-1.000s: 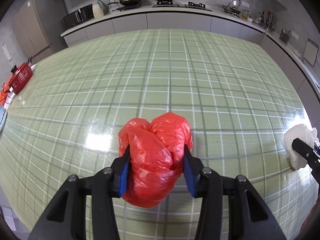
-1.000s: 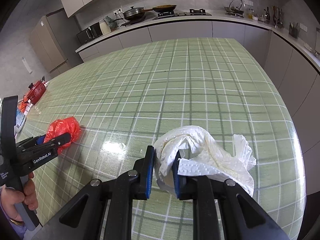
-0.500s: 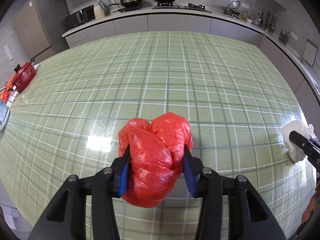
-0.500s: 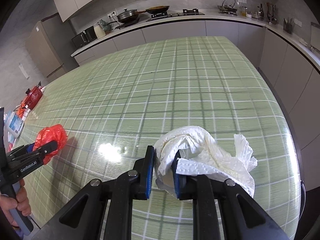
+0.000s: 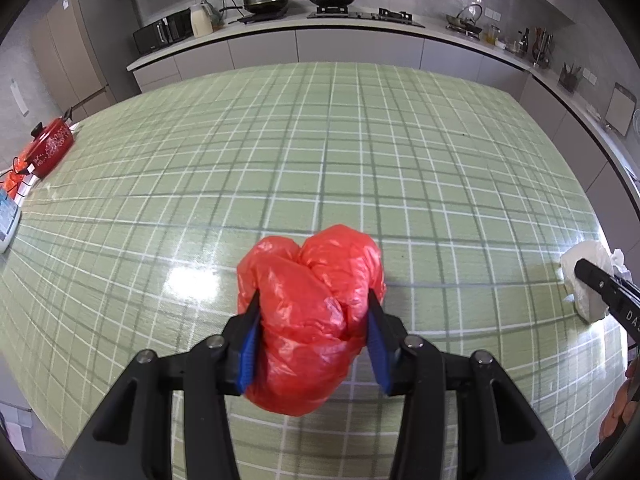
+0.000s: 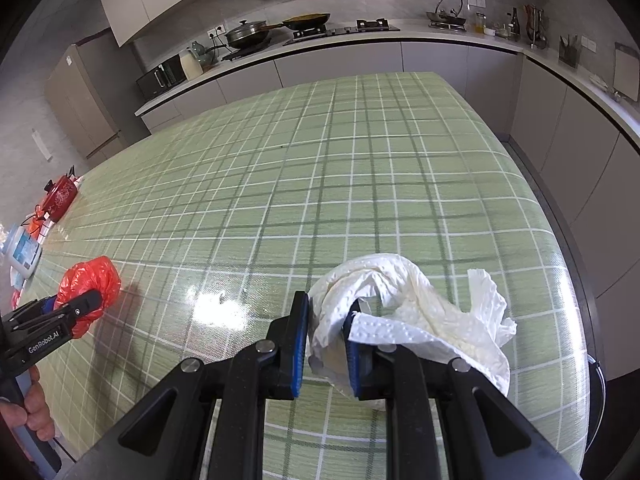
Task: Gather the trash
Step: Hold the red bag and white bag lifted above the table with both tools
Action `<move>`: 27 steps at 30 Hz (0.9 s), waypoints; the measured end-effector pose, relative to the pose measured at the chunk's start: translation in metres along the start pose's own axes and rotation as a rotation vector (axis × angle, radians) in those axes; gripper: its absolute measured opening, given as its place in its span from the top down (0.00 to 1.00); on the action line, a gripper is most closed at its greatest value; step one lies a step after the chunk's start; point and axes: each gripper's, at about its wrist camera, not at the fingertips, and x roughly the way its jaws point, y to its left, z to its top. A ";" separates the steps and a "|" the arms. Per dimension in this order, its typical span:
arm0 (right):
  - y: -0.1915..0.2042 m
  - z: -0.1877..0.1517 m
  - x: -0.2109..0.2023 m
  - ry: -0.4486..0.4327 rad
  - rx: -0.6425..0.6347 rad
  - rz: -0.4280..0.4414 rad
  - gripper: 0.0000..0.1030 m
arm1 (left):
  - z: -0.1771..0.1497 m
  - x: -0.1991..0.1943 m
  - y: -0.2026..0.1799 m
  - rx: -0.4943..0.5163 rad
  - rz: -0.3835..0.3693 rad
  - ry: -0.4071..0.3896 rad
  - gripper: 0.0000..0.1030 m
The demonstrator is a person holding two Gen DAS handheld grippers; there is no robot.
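Observation:
A crumpled red plastic bag (image 5: 312, 312) fills the jaws of my left gripper (image 5: 314, 300), whose blue pads press into both its sides above the green checked table (image 5: 360, 152). In the right wrist view the same red bag (image 6: 90, 284) and left gripper show at the far left. My right gripper (image 6: 326, 312) is shut on a wad of white paper towel (image 6: 408, 320), with loose folds spilling to the right. That towel (image 5: 584, 276) also appears at the right edge of the left wrist view, behind the black tip of the right gripper.
A red pot (image 5: 50, 146) and a white-blue device (image 6: 22, 250) sit at the table's left end. The table's right edge (image 6: 576, 280) drops off close beside the towel. A kitchen counter (image 5: 320, 24) with pans and a kettle runs behind. A hand (image 6: 34, 412) holds the left gripper's handle.
Both grippers have drawn back toward the near side, holding their loads; the table's far edge and counter show more. In the right wrist view the red bag has slid left and farther away.

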 end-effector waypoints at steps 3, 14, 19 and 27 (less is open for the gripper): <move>-0.002 0.000 -0.001 0.000 -0.005 0.005 0.82 | 0.003 -0.009 -0.005 -0.005 0.010 -0.009 0.54; -0.010 0.000 -0.016 -0.032 -0.054 -0.062 0.82 | -0.002 -0.028 -0.040 -0.033 0.027 -0.027 0.54; -0.018 0.000 -0.024 -0.048 -0.064 -0.065 0.82 | -0.003 -0.037 -0.062 -0.034 0.035 -0.043 0.54; -0.038 -0.010 -0.037 -0.051 -0.093 -0.046 0.82 | -0.016 -0.053 -0.109 -0.038 0.042 -0.059 0.54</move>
